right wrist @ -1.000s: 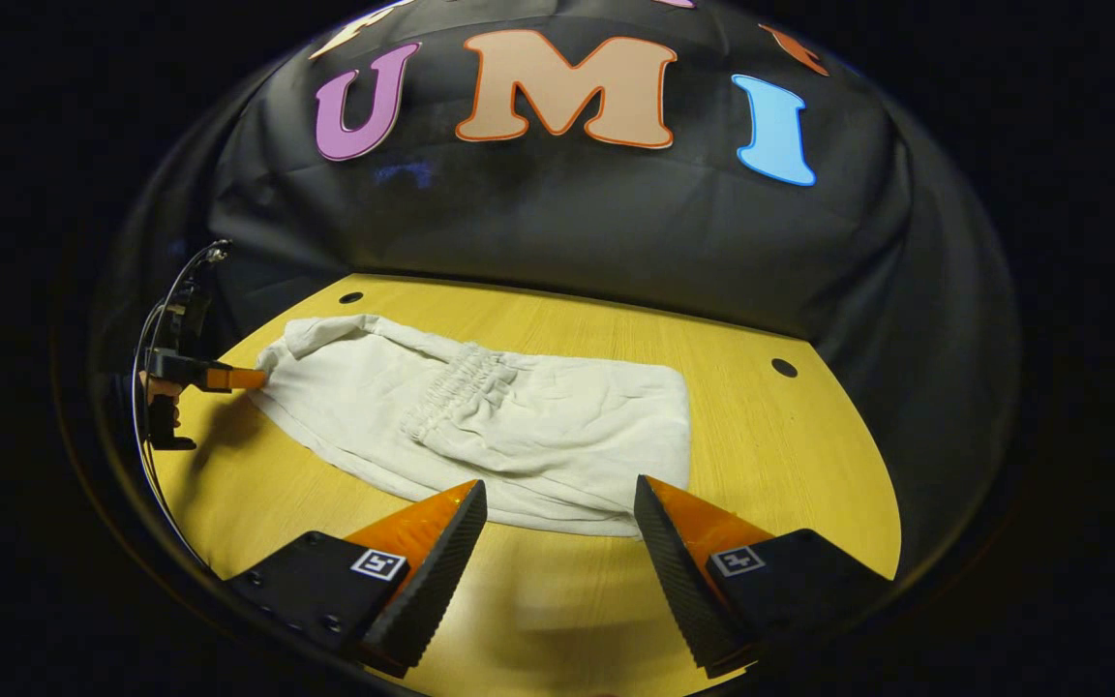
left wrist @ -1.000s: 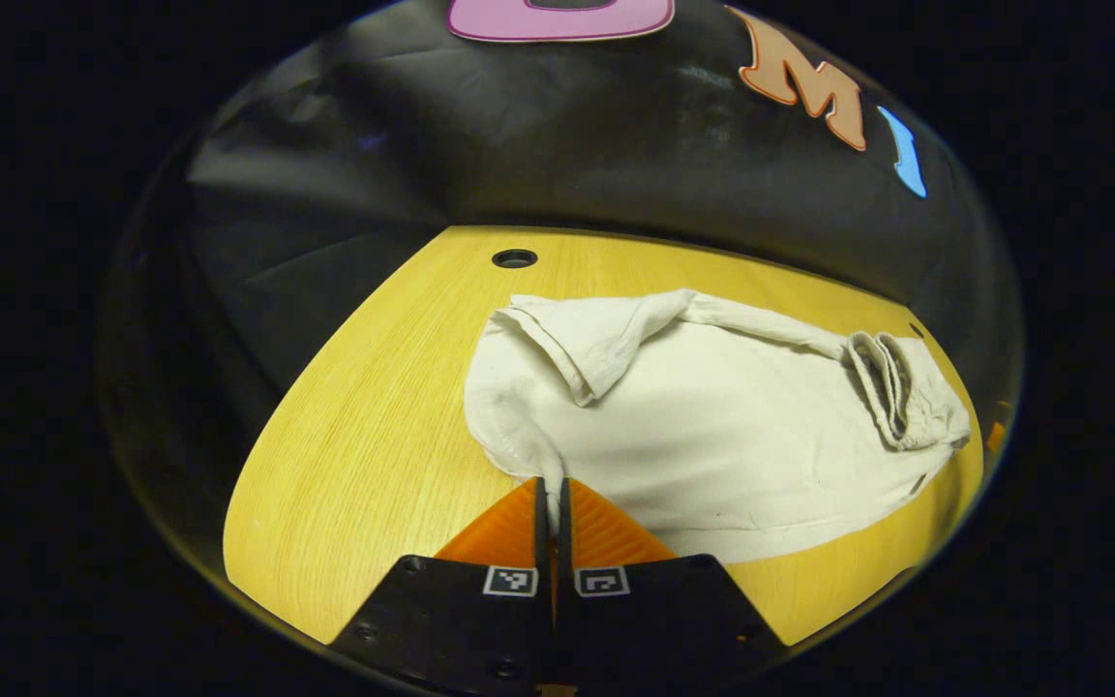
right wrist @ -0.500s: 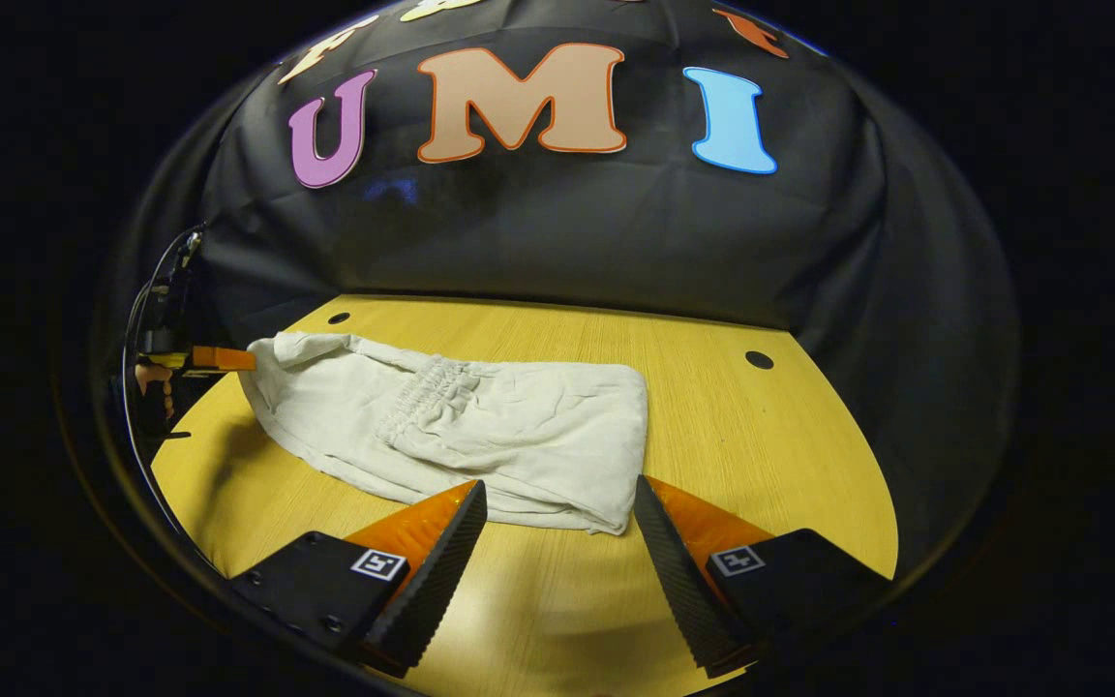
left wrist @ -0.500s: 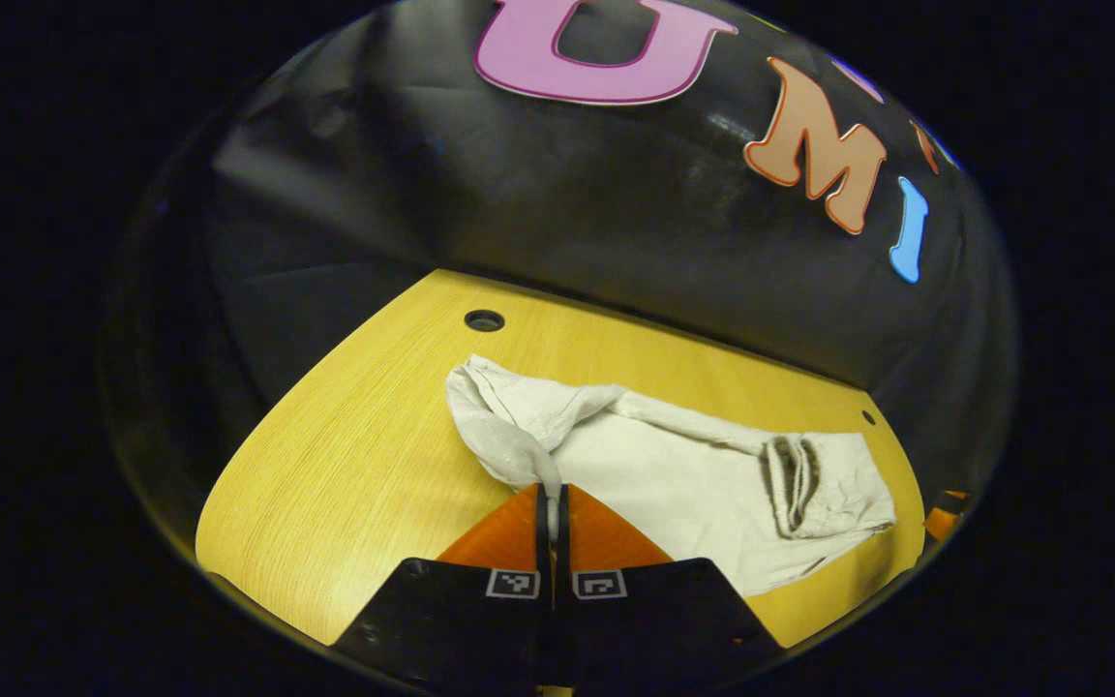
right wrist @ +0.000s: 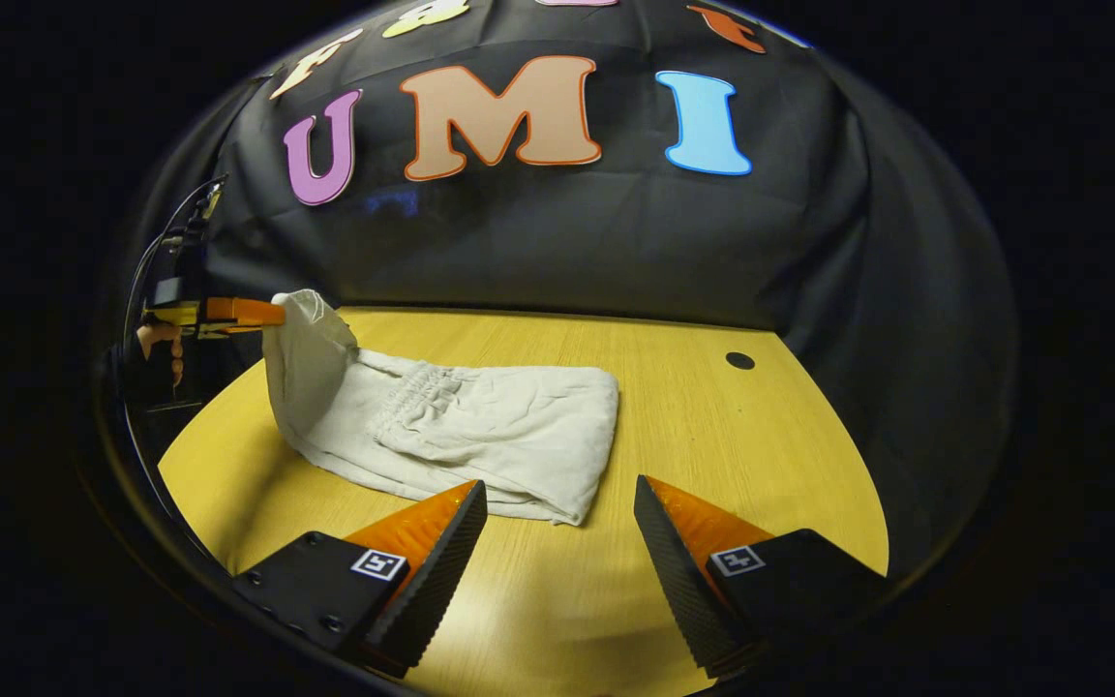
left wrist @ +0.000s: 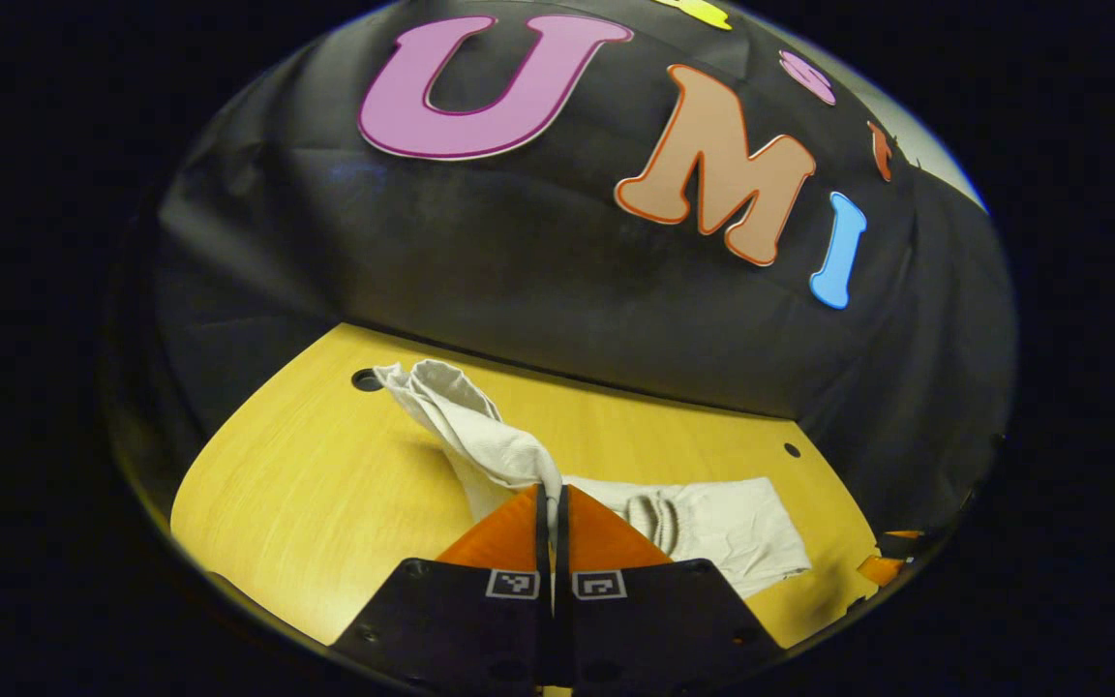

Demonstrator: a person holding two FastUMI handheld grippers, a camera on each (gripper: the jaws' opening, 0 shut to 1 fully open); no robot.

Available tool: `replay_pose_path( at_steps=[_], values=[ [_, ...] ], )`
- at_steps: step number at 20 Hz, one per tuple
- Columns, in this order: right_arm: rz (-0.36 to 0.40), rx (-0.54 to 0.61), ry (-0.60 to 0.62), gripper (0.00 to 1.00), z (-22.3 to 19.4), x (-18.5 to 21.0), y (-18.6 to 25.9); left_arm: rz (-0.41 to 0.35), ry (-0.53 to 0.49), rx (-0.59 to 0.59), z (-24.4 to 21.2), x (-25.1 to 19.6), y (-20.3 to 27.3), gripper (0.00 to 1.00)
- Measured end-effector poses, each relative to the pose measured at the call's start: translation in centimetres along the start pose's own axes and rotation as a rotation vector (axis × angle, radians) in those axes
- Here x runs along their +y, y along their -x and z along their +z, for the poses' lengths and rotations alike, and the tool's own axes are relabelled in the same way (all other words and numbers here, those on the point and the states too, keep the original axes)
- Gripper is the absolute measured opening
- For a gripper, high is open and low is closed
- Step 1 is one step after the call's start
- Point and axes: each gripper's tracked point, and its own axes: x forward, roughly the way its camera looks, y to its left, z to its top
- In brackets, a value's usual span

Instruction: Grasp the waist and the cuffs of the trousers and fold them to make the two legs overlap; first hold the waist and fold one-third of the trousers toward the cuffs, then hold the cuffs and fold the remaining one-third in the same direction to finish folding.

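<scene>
Left gripper view: the left gripper (left wrist: 550, 499) is closed on the cuff end of the trousers (left wrist: 712, 528), which is raised off the table (left wrist: 306, 503). The final fold is judged to be in hand; the cuffs must next be carried over the folded waist part.

Right gripper view: the right gripper (right wrist: 557, 528) is held wide apart and empty, just in front of the trousers (right wrist: 480, 436). The garment's long axis runs left to right, with the lifted cuffs at the left.
</scene>
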Motion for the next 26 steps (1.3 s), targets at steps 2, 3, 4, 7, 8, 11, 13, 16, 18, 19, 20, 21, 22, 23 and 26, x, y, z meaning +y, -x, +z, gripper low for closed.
replay_pose_path(
  at_steps=[2, 3, 4, 7, 8, 11, 13, 16, 18, 19, 20, 21, 22, 23, 26],
  values=[
    [-0.009, -0.005, -0.009, 0.98, -0.2, -1.4, 0.6, -0.029, -0.019, -0.008, 0.5, -2.6, -0.6, 0.00],
    [-0.014, -0.007, -0.014, 0.98, -0.3, -2.1, 0.9, -0.047, -0.030, -0.015, 0.7, -3.9, -0.6, 0.00],
    [-0.022, -0.009, -0.022, 0.98, -0.5, -2.9, 1.1, -0.062, -0.043, -0.017, 0.6, -5.1, -0.6, 0.00],
    [-0.036, -0.015, -0.057, 0.98, -0.7, -5.1, 1.9, -0.111, -0.064, -0.023, 0.9, -9.2, -1.0, 0.00],
    [-0.041, -0.017, -0.063, 0.98, -0.7, -5.8, 2.2, -0.126, -0.071, -0.025, 0.8, -10.5, -1.3, 0.00],
    [-0.049, -0.018, -0.077, 0.96, -1.2, -7.8, 2.9, -0.174, -0.093, -0.011, 0.0, -14.8, -2.1, 0.00],
    [-0.055, -0.016, -0.085, 0.94, -1.6, -9.0, 3.3, -0.199, -0.110, 0.002, -0.7, -17.4, -2.9, 0.00],
    [-0.066, -0.014, -0.091, 0.94, -2.1, -10.6, 3.9, -0.235, -0.132, 0.024, -2.1, -21.2, -4.3, 0.00],
    [-0.074, -0.013, -0.096, 0.94, -2.7, -12.1, 4.3, -0.247, -0.161, 0.048, -3.3, -23.1, -5.2, 0.00],
    [-0.078, -0.012, -0.101, 0.96, -2.9, -12.7, 4.5, -0.252, -0.175, 0.059, -4.2, -24.0, -5.7, 0.00],
    [-0.082, -0.012, -0.106, 0.94, -3.0, -13.2, 4.6, -0.257, -0.187, 0.074, -5.0, -24.8, -6.1, 0.00],
    [-0.084, -0.010, -0.111, 0.96, -3.1, -13.6, 4.6, -0.258, -0.200, 0.094, -6.1, -25.5, -6.4, 0.00],
    [-0.087, -0.008, -0.115, 0.96, -3.4, -14.1, 4.8, -0.258, -0.212, 0.118, -7.3, -26.0, -6.5, 0.00],
    [-0.089, -0.007, -0.118, 0.96, -3.5, -14.5, 4.7, -0.259, -0.224, 0.139, -8.8, -26.4, -6.9, 0.00],
    [-0.083, -0.005, -0.121, 0.93, -3.7, -15.3, 4.7, -0.255, -0.261, 0.203, -13.1, -26.9, -6.6, 0.00]
  ],
)
